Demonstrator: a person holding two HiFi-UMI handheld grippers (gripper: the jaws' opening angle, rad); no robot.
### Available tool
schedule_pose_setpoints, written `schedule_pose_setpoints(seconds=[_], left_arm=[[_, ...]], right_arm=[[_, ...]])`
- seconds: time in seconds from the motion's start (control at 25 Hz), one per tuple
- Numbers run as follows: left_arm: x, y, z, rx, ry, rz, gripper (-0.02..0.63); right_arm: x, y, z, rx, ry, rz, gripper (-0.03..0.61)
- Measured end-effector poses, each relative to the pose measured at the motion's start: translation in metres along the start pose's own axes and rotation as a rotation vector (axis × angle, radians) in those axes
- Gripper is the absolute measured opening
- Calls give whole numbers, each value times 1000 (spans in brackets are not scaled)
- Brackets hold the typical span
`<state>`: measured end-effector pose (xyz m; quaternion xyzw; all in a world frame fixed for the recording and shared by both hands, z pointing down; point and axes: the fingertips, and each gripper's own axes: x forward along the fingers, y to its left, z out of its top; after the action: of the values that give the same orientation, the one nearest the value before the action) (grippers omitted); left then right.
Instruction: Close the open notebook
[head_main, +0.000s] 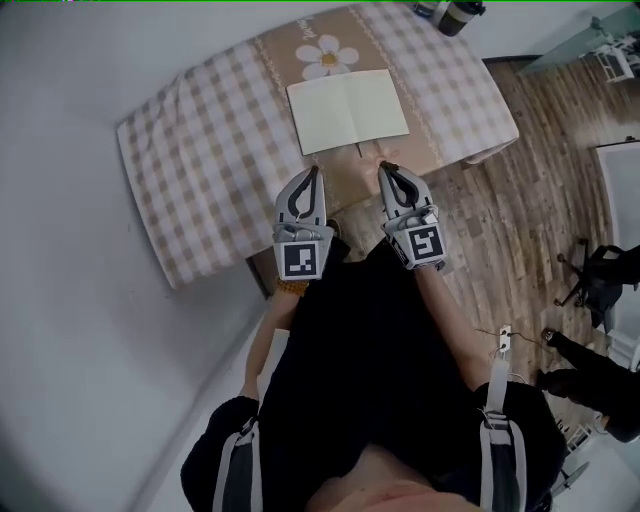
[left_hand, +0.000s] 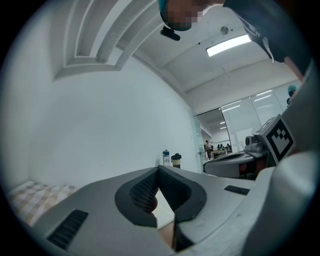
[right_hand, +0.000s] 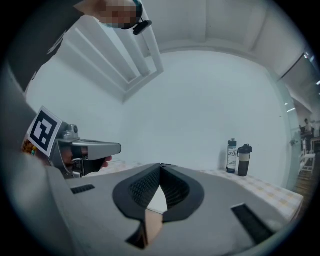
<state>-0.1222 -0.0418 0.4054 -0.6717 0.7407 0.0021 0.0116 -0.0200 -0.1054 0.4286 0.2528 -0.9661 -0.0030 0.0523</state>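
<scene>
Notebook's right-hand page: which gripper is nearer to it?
Right. The right gripper is just short of the right page of the notebook; the left gripper is short of its left page.

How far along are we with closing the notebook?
Nothing done: the notebook lies open, flat on the tablecloth. In hand: left claw and right claw, both shut and empty, sit near its front edge. Left: fold one half over the other.
</scene>
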Motion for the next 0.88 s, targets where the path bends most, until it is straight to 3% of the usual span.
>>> schedule_pose_setpoints(seconds=[0.16,0.4,0.68,0.88], left_arm=[[44,33,-17,28,49,-54,0],[24,-6,-26,75,24,-85,0],[73,9,-34,54,25,-105,0],[74,6,-49,78,45,-113,0]], right_arm=[[51,-8,-6,18,14,-14,6],[12,-5,-23,42,-21,-14,6],[56,-21,-28,67,-5,7,6],[54,-27,-45,124,30,7,6]])
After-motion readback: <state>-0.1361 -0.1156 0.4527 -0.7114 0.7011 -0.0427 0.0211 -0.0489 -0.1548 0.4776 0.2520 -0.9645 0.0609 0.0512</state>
